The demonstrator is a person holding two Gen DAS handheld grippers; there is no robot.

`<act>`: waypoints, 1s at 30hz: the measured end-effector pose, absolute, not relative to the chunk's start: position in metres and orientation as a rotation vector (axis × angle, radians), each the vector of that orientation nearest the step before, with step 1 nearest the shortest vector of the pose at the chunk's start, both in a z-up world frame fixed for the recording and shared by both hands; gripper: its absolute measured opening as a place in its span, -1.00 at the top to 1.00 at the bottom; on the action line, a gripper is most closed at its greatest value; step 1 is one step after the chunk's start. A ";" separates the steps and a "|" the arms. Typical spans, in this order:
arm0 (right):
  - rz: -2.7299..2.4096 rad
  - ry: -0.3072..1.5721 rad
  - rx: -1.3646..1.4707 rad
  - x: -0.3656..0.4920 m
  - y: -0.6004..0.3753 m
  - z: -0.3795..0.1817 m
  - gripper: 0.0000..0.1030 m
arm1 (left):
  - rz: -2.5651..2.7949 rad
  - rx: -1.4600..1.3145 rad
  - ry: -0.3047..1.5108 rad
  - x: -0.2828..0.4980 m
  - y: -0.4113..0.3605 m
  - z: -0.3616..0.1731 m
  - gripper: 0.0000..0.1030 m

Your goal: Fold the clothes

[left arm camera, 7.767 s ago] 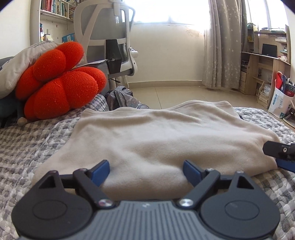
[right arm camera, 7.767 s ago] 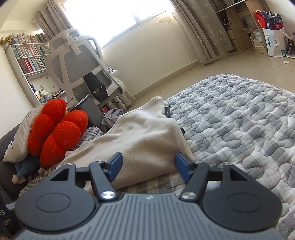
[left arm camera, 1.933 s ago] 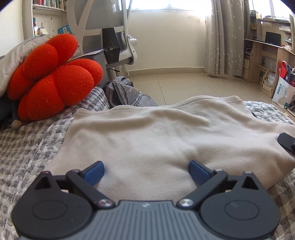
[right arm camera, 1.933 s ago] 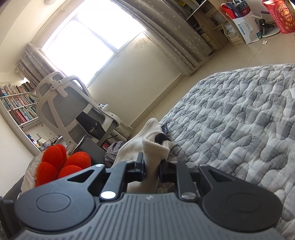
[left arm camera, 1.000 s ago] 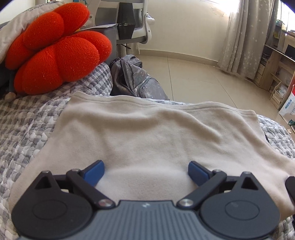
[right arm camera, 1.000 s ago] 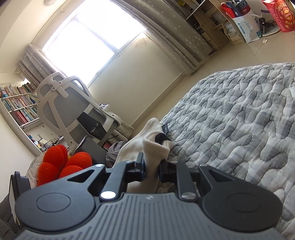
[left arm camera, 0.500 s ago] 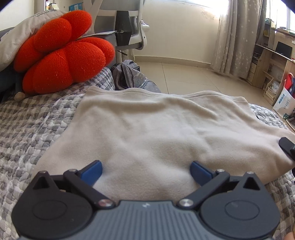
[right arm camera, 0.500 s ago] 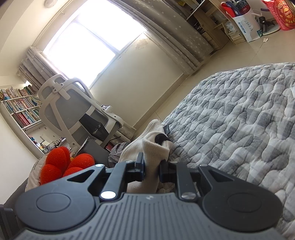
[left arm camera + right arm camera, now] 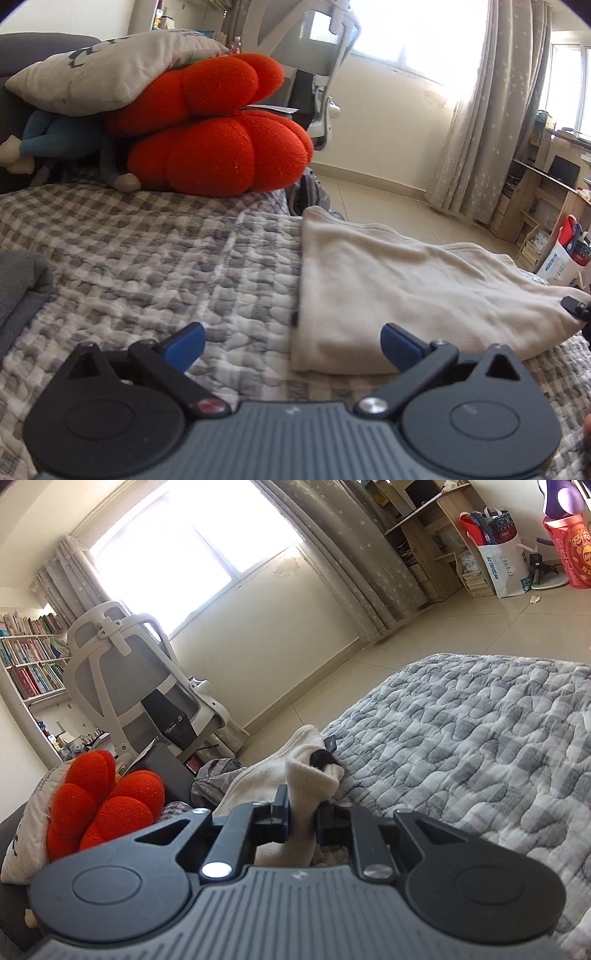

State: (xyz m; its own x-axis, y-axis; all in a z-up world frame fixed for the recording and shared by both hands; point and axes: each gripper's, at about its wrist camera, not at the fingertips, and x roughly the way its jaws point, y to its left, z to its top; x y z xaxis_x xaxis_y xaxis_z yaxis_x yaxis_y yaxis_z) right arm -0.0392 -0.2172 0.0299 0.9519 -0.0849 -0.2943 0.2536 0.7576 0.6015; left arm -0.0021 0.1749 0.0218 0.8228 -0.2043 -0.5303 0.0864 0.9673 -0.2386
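Observation:
A beige fleece garment lies folded flat on the grey checked quilt. My left gripper hovers low and open at the garment's near left corner. Its right blue pad is over the cloth and its left pad over bare quilt. My right gripper is shut on a bunched corner of the same garment, lifted a little off the bed. The tip of that right gripper shows at the far right edge of the left wrist view.
A red lobed cushion and a beige pillow pile up at the bed's head. Grey cloth lies at the left edge. An office chair, a grey backpack and shopping bags stand on the tiled floor.
My left gripper has slid left along the garment, from over its middle to its left corner, still open. The right gripper keeps its pinch on the corner, rolling slightly.

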 end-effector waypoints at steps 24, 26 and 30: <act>0.318 0.306 -0.359 -0.005 0.059 0.019 0.73 | -0.042 -0.487 0.559 0.003 0.233 0.000 -0.93; 0.318 0.317 -0.340 -0.001 0.054 0.022 0.74 | -0.040 -0.497 0.555 0.003 0.235 0.000 -0.93; 0.336 0.371 -0.406 -0.005 0.066 0.013 0.71 | -0.031 -0.513 0.556 0.004 0.238 -0.002 -0.93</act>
State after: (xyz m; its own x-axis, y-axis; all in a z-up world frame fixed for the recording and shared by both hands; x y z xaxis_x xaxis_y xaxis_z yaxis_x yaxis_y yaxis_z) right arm -0.0049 0.0661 0.0126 0.8791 0.2406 -0.4115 -0.3860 0.8659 -0.3182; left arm 0.0038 0.2378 -0.0022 0.8524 -0.1642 -0.4964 -0.1076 0.8740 -0.4739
